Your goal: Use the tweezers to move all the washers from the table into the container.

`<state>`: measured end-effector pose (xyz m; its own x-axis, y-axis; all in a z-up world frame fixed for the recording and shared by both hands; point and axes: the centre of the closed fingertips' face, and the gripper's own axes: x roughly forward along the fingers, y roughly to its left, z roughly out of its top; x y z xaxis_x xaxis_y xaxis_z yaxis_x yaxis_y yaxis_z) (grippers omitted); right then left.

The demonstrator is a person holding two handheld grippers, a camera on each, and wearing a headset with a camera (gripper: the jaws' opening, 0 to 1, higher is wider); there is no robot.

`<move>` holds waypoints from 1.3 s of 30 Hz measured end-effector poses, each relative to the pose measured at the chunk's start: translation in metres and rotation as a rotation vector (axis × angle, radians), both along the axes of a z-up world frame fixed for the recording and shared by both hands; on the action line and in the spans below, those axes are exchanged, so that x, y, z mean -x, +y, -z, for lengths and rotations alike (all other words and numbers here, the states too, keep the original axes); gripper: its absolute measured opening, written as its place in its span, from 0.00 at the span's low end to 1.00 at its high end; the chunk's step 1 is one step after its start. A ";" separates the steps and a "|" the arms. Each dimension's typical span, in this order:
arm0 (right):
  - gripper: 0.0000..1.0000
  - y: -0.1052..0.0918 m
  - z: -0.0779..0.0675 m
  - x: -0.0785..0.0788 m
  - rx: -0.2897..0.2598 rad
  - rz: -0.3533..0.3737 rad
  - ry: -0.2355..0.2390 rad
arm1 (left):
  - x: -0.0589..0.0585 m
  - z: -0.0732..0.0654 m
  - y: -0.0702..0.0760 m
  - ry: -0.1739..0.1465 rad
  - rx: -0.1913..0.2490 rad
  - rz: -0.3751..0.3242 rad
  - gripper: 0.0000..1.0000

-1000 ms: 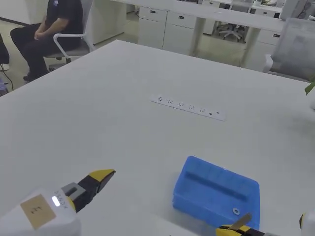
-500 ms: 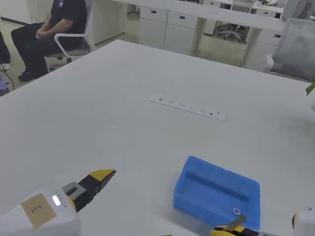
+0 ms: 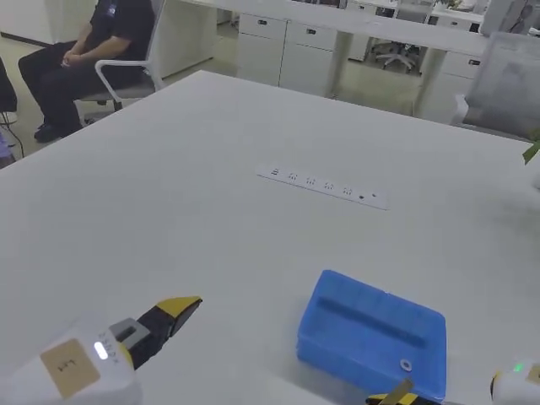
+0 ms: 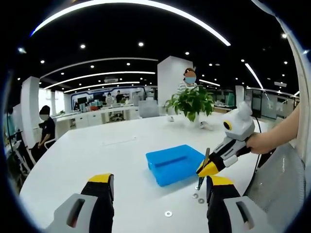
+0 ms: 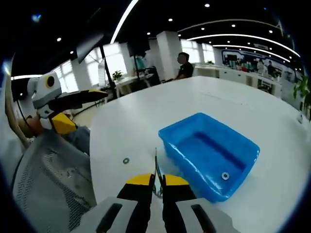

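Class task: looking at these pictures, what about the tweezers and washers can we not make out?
1. Head view: the bottom edge cuts off the right hand-held gripper, hiding its hold.
2. Left gripper view: the tweezers have tips too small to show any washer pinched.
3. Left gripper view: washers on the table are tiny specks; count uncertain.

Power strip (image 3: 322, 186): white, lying flat, straight ahead of me.
Seated person (image 3: 80, 51): far left, on a white chair (image 3: 152, 38).
Potted plant (image 4: 190, 103): leafy, green, upright.
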<state>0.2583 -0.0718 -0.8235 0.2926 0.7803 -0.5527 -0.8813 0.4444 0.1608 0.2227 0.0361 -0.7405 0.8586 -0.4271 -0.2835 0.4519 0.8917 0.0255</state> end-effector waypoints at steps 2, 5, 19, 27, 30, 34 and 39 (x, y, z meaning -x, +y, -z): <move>0.03 0.001 0.001 0.002 0.032 -0.042 -0.043 | 0.000 0.000 0.000 -0.001 0.000 0.000 0.79; 0.03 0.003 0.002 0.010 0.081 -0.123 -0.115 | 0.000 0.000 0.000 0.002 0.000 0.001 0.79; 0.02 0.000 -0.011 0.005 0.057 -0.085 -0.111 | -0.001 -0.003 0.003 -0.015 0.005 -0.013 0.79; 0.03 -0.004 -0.049 -0.011 0.000 -0.048 -0.137 | -0.001 -0.005 0.005 -0.027 0.011 -0.023 0.79; 0.03 -0.005 -0.059 -0.016 -0.022 -0.033 -0.134 | -0.001 -0.006 0.005 -0.029 0.015 -0.024 0.79; 0.03 -0.008 -0.068 -0.025 -0.042 -0.009 -0.136 | -0.001 -0.005 0.006 -0.029 0.010 -0.022 0.79; 0.03 -0.012 -0.078 -0.041 -0.079 0.032 -0.121 | -0.001 -0.005 0.007 -0.028 0.014 -0.026 0.79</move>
